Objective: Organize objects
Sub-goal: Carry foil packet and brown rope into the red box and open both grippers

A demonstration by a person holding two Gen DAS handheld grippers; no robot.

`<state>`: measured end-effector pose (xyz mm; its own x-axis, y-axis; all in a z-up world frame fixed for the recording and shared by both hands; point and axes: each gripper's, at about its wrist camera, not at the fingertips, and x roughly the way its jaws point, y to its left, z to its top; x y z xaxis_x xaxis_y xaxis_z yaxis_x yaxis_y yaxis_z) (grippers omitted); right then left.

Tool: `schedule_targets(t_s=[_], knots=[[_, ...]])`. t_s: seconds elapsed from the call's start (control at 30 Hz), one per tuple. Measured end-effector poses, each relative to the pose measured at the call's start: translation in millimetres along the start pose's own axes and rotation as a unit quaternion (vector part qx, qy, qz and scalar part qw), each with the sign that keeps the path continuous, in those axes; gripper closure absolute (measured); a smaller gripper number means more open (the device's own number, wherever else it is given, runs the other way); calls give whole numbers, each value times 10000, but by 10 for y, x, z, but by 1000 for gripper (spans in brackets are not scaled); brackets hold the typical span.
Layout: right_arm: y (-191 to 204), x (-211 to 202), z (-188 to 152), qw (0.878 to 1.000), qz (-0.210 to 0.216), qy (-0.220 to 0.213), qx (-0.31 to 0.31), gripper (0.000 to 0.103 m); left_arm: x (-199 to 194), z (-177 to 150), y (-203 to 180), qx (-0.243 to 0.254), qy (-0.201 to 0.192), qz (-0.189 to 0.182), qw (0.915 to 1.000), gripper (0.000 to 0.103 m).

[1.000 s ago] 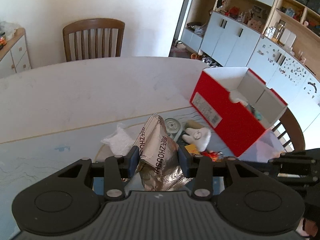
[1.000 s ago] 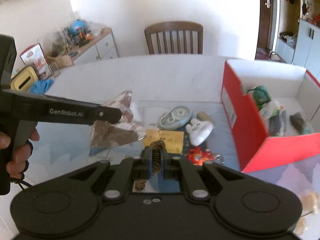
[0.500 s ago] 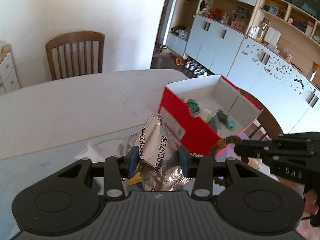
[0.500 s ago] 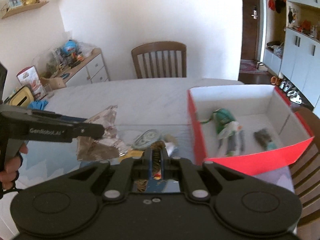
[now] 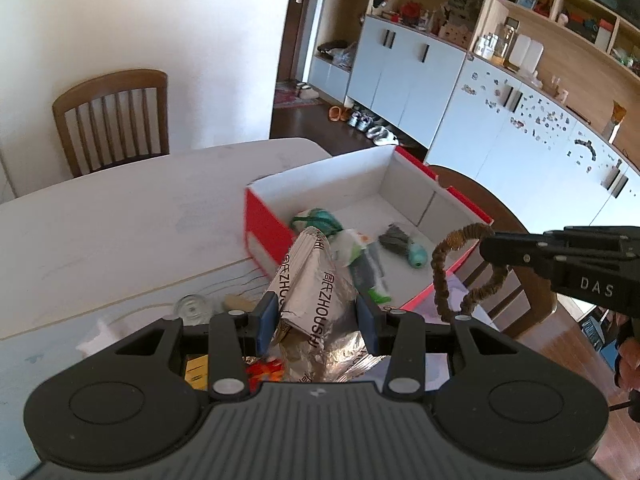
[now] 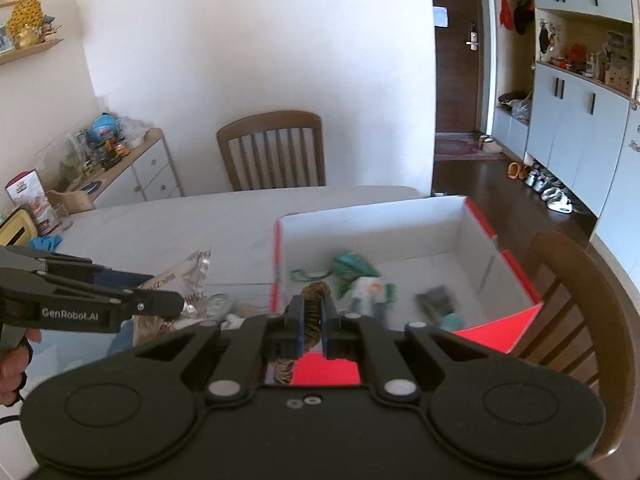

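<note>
My left gripper (image 5: 316, 316) is shut on a crumpled silver foil snack bag (image 5: 316, 292) and holds it above the table, just left of the red box (image 5: 264, 232). My right gripper (image 6: 311, 312) is shut on a brown braided cord loop (image 6: 314, 320), which hangs from its tip over the box's near corner; in the left wrist view the brown braided cord loop (image 5: 444, 268) dangles there. The box is white inside and holds a green toy (image 5: 320, 220), a white pouch (image 5: 352, 246) and a grey-and-teal toy (image 5: 404, 242). In the right wrist view the left gripper (image 6: 180, 304) shows at the left.
On the blue mat left of the box lie a glass jar (image 5: 194, 308), a white crumpled piece (image 5: 100, 340), a yellow card (image 5: 196, 368) and a red-orange item (image 5: 264, 372). Wooden chairs stand behind the table (image 5: 112, 124) and beside the box (image 6: 576, 300). A cluttered sideboard (image 6: 120, 164) lines the left wall.
Both grippers rose and travelled right from the pile of things on the mat toward the red box, each keeping its hold. The box's inside has come into view.
</note>
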<state>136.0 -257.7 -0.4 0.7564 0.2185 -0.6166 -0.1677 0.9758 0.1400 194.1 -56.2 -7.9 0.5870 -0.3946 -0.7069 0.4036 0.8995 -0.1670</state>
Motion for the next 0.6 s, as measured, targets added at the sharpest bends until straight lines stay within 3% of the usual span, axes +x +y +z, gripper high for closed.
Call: schedule_targets(t_s=[0.4, 0.6], knots=[[-727, 186, 136, 9998, -119, 46, 138, 96, 518, 382, -583, 288, 67, 112, 9995, 62], [-910, 388, 197, 9998, -148, 46, 124, 96, 802, 557, -737, 311, 107, 266, 9991, 62]])
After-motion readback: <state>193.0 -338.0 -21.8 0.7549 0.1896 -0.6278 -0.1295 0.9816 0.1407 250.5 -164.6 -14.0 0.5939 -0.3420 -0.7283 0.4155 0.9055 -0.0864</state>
